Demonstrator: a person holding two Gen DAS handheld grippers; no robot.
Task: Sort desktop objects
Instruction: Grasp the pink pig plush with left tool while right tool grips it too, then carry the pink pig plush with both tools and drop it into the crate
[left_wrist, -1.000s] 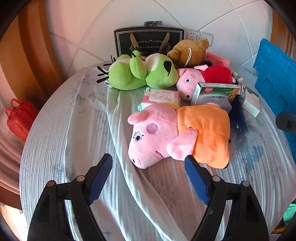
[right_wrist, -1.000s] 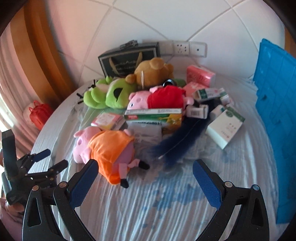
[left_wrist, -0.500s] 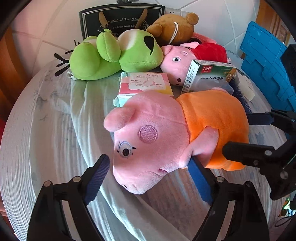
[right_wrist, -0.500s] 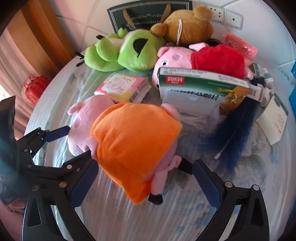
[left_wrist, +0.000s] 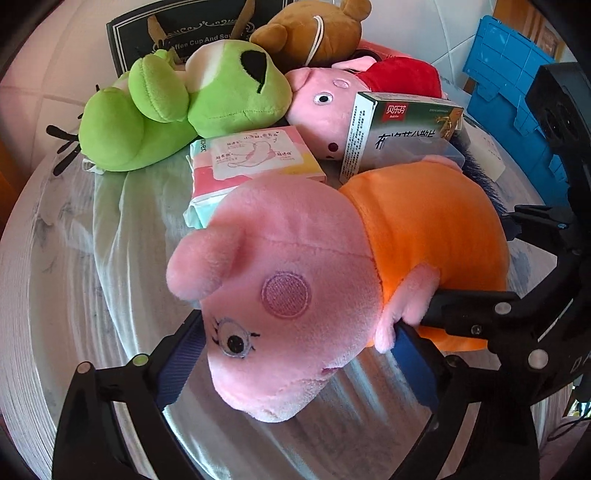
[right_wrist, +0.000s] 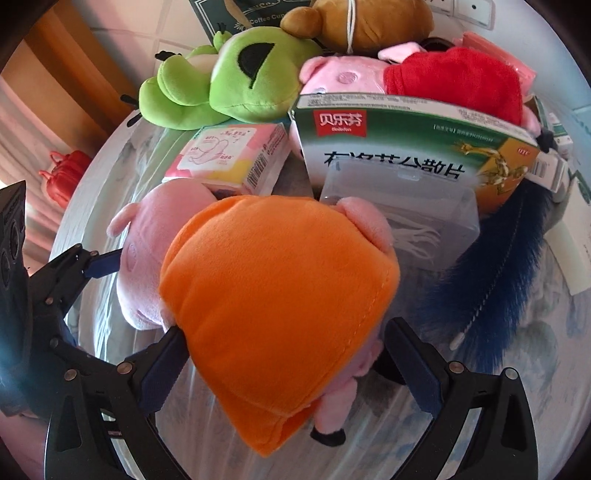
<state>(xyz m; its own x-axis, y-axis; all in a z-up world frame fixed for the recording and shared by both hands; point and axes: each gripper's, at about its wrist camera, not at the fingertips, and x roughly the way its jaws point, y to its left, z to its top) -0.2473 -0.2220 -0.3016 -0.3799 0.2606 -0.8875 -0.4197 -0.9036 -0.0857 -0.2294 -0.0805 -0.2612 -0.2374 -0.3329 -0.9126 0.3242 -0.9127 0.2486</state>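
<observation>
A pink pig plush in an orange dress (left_wrist: 332, 280) lies on its side on the round cloth-covered table (left_wrist: 74, 258). My left gripper (left_wrist: 295, 354) is open, its blue pads either side of the pig's head. My right gripper (right_wrist: 284, 362) is open around the orange body (right_wrist: 273, 295), pads close to the dress. The left gripper also shows in the right wrist view (right_wrist: 74, 273). The right gripper shows in the left wrist view (left_wrist: 517, 317).
Behind lie a green frog plush (left_wrist: 177, 103), a brown bear (left_wrist: 314, 33), a red-dressed pig plush (left_wrist: 351, 99), a pink pad packet (left_wrist: 255, 162), a green medicine box (right_wrist: 413, 147), a clear box (right_wrist: 402, 210), a blue feather (right_wrist: 491, 258) and a blue crate (left_wrist: 517, 103).
Both grippers have moved in on the orange-dressed pig; it fills much more of each view and sits between both pairs of open jaws.
</observation>
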